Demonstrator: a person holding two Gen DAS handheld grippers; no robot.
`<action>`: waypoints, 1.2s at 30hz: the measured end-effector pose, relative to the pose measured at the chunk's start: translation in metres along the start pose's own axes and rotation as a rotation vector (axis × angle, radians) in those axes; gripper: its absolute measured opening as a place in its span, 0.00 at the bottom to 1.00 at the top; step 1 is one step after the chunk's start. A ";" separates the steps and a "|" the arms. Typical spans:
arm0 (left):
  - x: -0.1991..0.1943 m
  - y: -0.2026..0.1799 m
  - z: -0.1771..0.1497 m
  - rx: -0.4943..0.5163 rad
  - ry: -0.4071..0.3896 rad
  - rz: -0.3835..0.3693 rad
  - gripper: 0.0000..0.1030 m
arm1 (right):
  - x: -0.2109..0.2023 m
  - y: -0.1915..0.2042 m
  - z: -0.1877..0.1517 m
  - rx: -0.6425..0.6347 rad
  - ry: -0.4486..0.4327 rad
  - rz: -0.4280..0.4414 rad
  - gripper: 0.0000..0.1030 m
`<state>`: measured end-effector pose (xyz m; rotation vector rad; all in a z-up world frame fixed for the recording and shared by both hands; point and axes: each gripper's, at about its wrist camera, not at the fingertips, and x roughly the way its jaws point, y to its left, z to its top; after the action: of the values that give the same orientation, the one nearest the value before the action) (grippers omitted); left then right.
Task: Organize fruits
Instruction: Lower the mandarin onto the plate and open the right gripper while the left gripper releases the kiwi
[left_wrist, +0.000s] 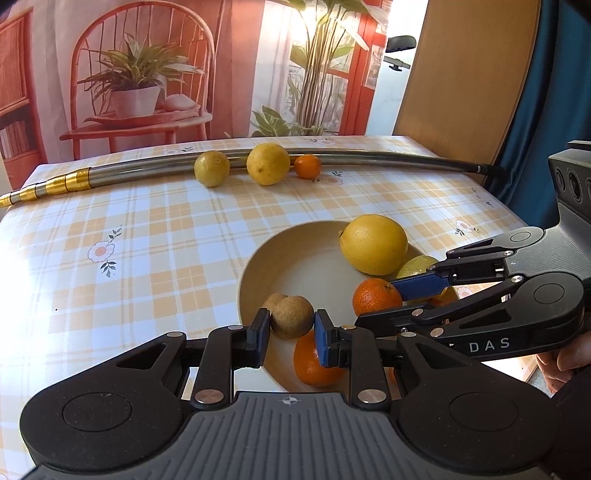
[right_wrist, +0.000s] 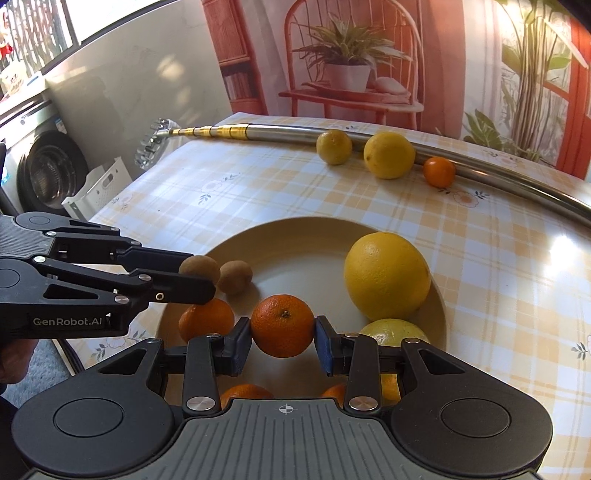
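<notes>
**Both tools loaded over the fruit plate**

Checked oilcloth covers the counter (left_wrist: 147, 236), with a painted backdrop of a chair and potted plants behind its far edge. Nearest, the left tool (left_wrist: 291, 328) has its pads pressed on a brown kiwi (left_wrist: 291, 316) at the plate's near-left rim, lifted clear of a second kiwi (right_wrist: 233, 277) beside it. The right tool (right_wrist: 283, 341) is clamped on a mandarin (right_wrist: 283, 325) above the plate (right_wrist: 303, 258), likely sorting by kind. Around them in the plate lie another mandarin (right_wrist: 207, 319), a large yellow citrus (right_wrist: 387, 275) and a pale lemon (right_wrist: 393, 330). Further off, near the far edge, two lemons (left_wrist: 212, 168) (left_wrist: 267, 163) and a small mandarin (left_wrist: 307, 166) rest against a metal pole (left_wrist: 147, 171), which probably keeps them from rolling away.
</notes>
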<state>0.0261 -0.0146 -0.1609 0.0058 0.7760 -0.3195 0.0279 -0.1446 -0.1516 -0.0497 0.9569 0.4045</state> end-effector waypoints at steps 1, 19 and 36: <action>0.000 0.000 0.000 -0.001 0.000 0.001 0.26 | 0.000 0.001 0.000 -0.003 0.004 0.002 0.33; 0.001 0.002 0.001 -0.014 0.013 0.019 0.26 | 0.008 0.010 -0.002 -0.040 0.062 0.031 0.34; 0.002 0.003 0.000 -0.015 0.022 0.027 0.27 | -0.003 0.004 0.001 -0.024 -0.023 -0.032 0.51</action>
<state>0.0284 -0.0123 -0.1622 0.0057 0.7991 -0.2889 0.0255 -0.1420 -0.1482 -0.0817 0.9278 0.3860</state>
